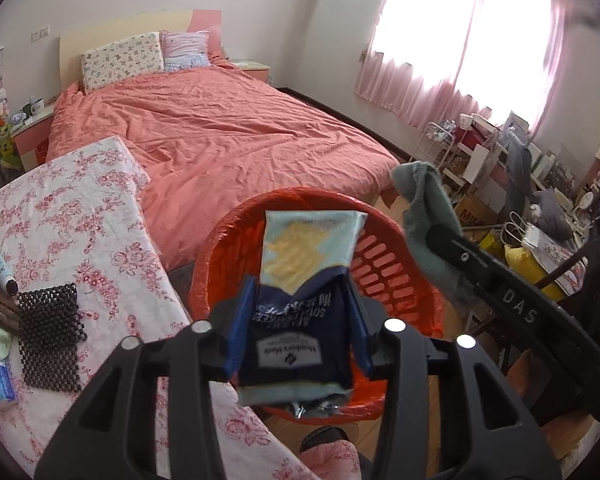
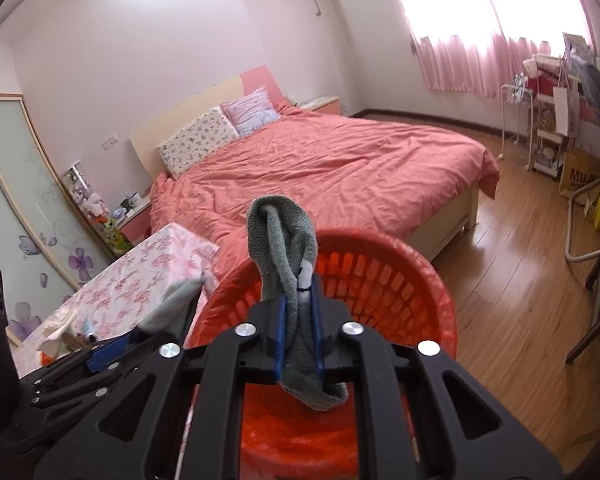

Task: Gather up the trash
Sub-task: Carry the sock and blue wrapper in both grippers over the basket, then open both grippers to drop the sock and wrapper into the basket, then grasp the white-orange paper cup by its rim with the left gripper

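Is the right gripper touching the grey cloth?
Touching. In the right wrist view the grey cloth sits pinched between the blue pads of the right gripper, above the red basket.

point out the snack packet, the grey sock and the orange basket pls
snack packet (image 1: pixel 300 344), left wrist view, dark lower panel.
grey sock (image 2: pixel 278 240), right wrist view, upper folded part.
orange basket (image 2: pixel 428 276), right wrist view, slotted far wall.

Both of your wrist cameras are looking forward and downward from close above the orange basket (image 1: pixel 384 276), facing the pink bed (image 1: pixel 228 136) and curtained window (image 1: pixel 472 32); both are sharing the basket (image 2: pixel 380 276), bed (image 2: pixel 332 168) and floral desk (image 2: pixel 140 276).
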A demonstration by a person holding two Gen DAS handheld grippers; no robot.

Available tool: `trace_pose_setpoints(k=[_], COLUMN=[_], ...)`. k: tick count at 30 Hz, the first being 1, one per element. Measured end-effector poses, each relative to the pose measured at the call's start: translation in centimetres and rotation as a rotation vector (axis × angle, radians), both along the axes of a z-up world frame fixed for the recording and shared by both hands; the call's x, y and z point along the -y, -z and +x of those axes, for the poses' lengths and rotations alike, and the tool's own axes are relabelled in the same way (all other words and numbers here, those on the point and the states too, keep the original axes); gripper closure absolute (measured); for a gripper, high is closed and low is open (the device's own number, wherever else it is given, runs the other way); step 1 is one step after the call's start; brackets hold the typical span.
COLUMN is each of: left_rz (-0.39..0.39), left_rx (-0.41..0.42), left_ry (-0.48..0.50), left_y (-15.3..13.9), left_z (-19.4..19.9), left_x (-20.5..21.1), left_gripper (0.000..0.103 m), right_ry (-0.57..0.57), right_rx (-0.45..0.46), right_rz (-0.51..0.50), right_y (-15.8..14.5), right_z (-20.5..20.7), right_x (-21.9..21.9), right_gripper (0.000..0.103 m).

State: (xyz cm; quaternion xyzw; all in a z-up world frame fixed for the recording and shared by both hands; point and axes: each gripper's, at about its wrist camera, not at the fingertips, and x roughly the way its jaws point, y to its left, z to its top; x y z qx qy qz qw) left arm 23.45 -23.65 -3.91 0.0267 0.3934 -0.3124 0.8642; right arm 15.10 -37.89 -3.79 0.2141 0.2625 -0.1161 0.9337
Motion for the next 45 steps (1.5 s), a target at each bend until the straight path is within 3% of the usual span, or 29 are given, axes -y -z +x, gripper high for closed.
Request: trace_pose_setpoints(k=[3, 9, 14, 27, 36, 41, 45], left_rz=[0.013, 0.052, 0.097, 0.171, 0.199, 0.175, 0.139], left_rx=[-0.019, -0.024, 0.014, 0.118, 0.111, 0.082, 0.058], left_ry=[-0.034, -0.092, -0.151, -0.355, -0.581, -0.706, -0.743], left_y=[0.9, 2.2, 2.0, 0.6, 0.9, 1.6, 2.2], left_z=[1.0, 1.8, 1.6, 0.0, -0.3, 1.0, 2.6], left_x=[-0.7, -3.2, -6.4, -18.8, -30.4, -36.3, -39.1], left_gripper=[0.047, 0.041, 0.034, 0.031, 0.030, 0.031, 0.035], right_ry=[-0.009, -0.017, -0.037, -0.149, -0.275, -0.337, -0.375], right_rx=[-0.006, -0.037, -0.058, -0.101, -0.132, -0.152, -0.166], right_rz=[0.009, -0.024, -0.060, -0.106, -0.143, -0.173, -0.204], right_y=[0.5, 0.9, 0.7, 0.8, 1.2, 1.8, 2.1], right_z=[0.3, 0.2, 0.4, 1.7, 3.4, 4.4, 5.3], right_x=[0.1, -0.7, -1.9, -7.9, -14.3, -17.9, -20.6], right_gripper=[0.062, 0.053, 0.051, 0.050, 0.050, 0.050, 0.050])
